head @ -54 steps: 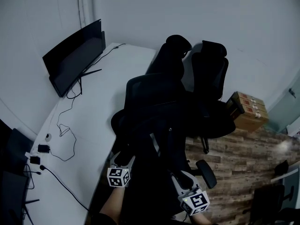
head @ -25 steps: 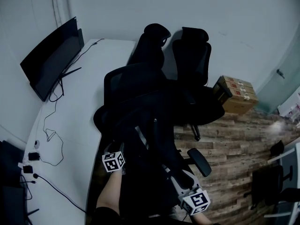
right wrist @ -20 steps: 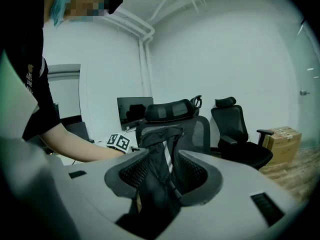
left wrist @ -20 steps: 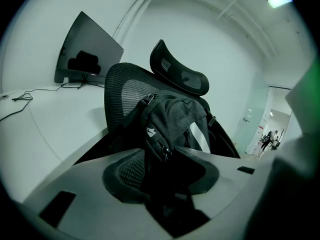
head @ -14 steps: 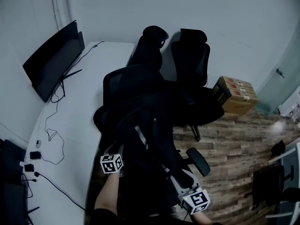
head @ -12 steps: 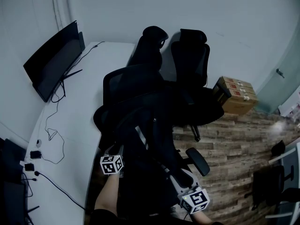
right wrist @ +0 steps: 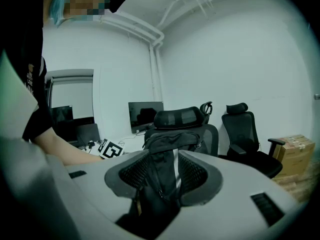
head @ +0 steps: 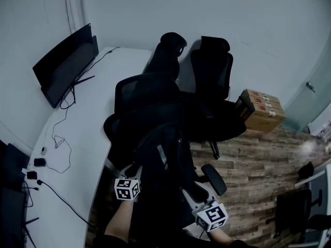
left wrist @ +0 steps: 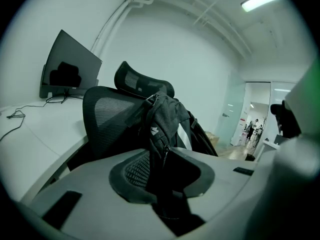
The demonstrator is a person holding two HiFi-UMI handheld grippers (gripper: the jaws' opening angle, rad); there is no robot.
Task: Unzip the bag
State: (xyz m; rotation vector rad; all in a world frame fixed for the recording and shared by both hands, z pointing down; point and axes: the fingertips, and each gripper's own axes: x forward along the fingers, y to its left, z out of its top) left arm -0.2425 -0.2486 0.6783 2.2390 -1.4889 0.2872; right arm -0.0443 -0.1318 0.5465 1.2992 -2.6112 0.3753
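**Bag dead ahead of both tools, long axis upright**

1. Left tool [left wrist: 165, 174]: the jaws are narrowed and have just been closing. Dark cloth of the bag [left wrist: 167, 116] sits between them and looks pinched. The zip pull [left wrist: 164, 151] hangs just above the jaws at 12 o'clock, and the zip line climbs from it toward the bag's top.
2. Right tool [right wrist: 162, 176]: the jaws stand partly apart, clamped on the bag's lower body beside its pale stripe [right wrist: 176, 169]. The bag is again at 12 o'clock.
3. Bag: it stands upright against the mesh back of an office chair [left wrist: 107, 119]. In the head view the left tool is at its 7 o'clock and the right at its 5.
4. Judgement: the left tool is nearer the pull, so the pull would likely travel along that upright line while the right tool steadies the bag.
5. Beyond: a white surface [head: 88, 138] at 9 o'clock carries a monitor [head: 64, 63], and a cardboard box [head: 264, 110] sits at 2 o'clock.
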